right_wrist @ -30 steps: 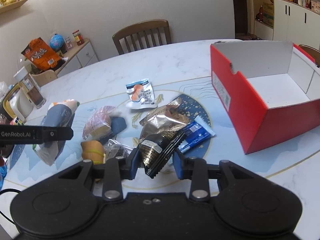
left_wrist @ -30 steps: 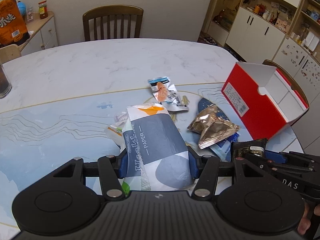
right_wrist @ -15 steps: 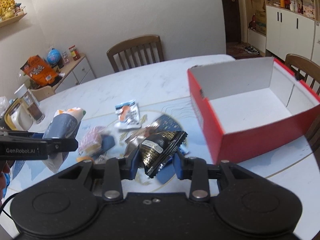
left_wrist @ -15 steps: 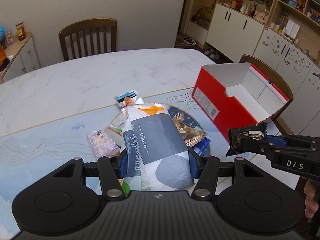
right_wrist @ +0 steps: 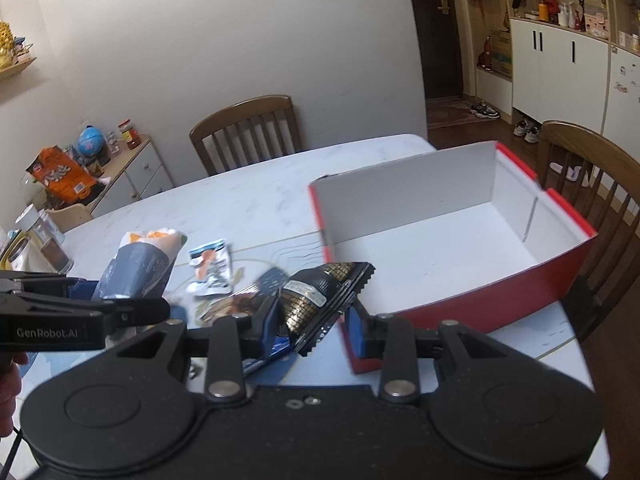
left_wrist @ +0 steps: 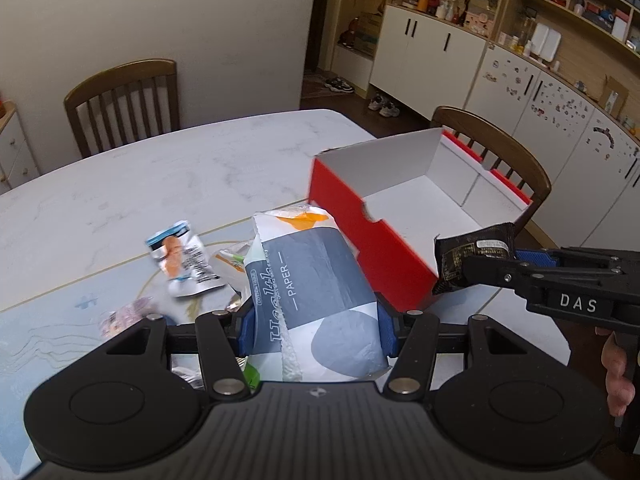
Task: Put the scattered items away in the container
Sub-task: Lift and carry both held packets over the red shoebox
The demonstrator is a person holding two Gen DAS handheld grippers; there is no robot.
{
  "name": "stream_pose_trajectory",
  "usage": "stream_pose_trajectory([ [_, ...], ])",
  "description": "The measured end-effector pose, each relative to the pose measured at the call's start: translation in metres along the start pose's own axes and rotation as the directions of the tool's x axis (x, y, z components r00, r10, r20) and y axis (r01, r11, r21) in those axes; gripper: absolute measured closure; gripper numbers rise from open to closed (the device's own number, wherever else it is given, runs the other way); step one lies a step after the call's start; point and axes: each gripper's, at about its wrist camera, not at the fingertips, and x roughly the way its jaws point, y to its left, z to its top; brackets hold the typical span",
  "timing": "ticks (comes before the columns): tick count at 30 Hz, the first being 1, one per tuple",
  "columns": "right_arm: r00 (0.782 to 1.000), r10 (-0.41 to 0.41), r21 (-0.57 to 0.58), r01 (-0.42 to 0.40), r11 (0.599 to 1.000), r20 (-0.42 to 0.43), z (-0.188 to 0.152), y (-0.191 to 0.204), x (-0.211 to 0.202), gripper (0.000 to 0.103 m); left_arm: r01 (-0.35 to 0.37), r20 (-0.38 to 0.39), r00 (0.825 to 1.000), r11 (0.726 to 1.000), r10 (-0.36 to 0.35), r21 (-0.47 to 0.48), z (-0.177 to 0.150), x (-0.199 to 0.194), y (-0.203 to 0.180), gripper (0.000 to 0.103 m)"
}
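My left gripper [left_wrist: 316,326] is shut on a grey-and-white tissue paper pack [left_wrist: 316,292] and holds it in the air, just left of the red box [left_wrist: 380,236]. My right gripper [right_wrist: 314,330] is shut on a black snack packet [right_wrist: 320,300], held above the near-left corner of the open red box [right_wrist: 480,292], whose white inside is bare. From the left wrist view the right gripper [left_wrist: 472,266] with the black packet [left_wrist: 472,254] hangs over the box's near wall. The tissue pack also shows in the right wrist view [right_wrist: 140,268].
On the table lie a silver-blue snack pouch [left_wrist: 180,258], a pinkish wrapper [left_wrist: 124,314], and a blue packet [right_wrist: 260,360]. Wooden chairs stand at the far side [left_wrist: 124,108] and behind the box [right_wrist: 592,200]. A cabinet [right_wrist: 132,172] with jars stands left.
Both grippers have risen from the table with their items and moved right toward the red box. The black packet now hangs over the box's near corner.
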Motion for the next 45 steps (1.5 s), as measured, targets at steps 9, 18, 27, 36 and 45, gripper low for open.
stream_pose_trajectory([
  [9, 0.998, -0.042, -0.007, 0.043, 0.999, 0.038, 0.024, -0.048, -0.01, 0.069, 0.043, -0.002, 0.999, 0.994, -0.043, 0.1, 0.027, 0.024, -0.054, 0.047],
  [18, 0.997, -0.072, -0.022, 0.073, 0.997, 0.04, 0.041, -0.087, 0.005, 0.069, 0.051, -0.036, 0.998, 0.978, -0.045, 0.203, 0.05, 0.069, -0.094, 0.047],
  [27, 0.993, -0.122, -0.03, 0.122, 0.992, 0.009, 0.049, -0.122, 0.034, 0.069, 0.056, -0.071, 0.997, 0.95, -0.036, 0.307, 0.076, 0.117, -0.119, 0.047],
  [36, 0.989, -0.14, -0.014, 0.139, 0.99, -0.046, 0.048, -0.14, 0.059, 0.069, 0.053, -0.124, 0.992, 0.926, -0.007, 0.374, 0.089, 0.159, -0.132, 0.047],
  [45, 0.981, -0.165, 0.013, 0.167, 0.986, -0.099, 0.046, -0.144, 0.092, 0.069, 0.073, -0.195, 0.981, 0.901, 0.012, 0.428, 0.094, 0.202, -0.137, 0.048],
])
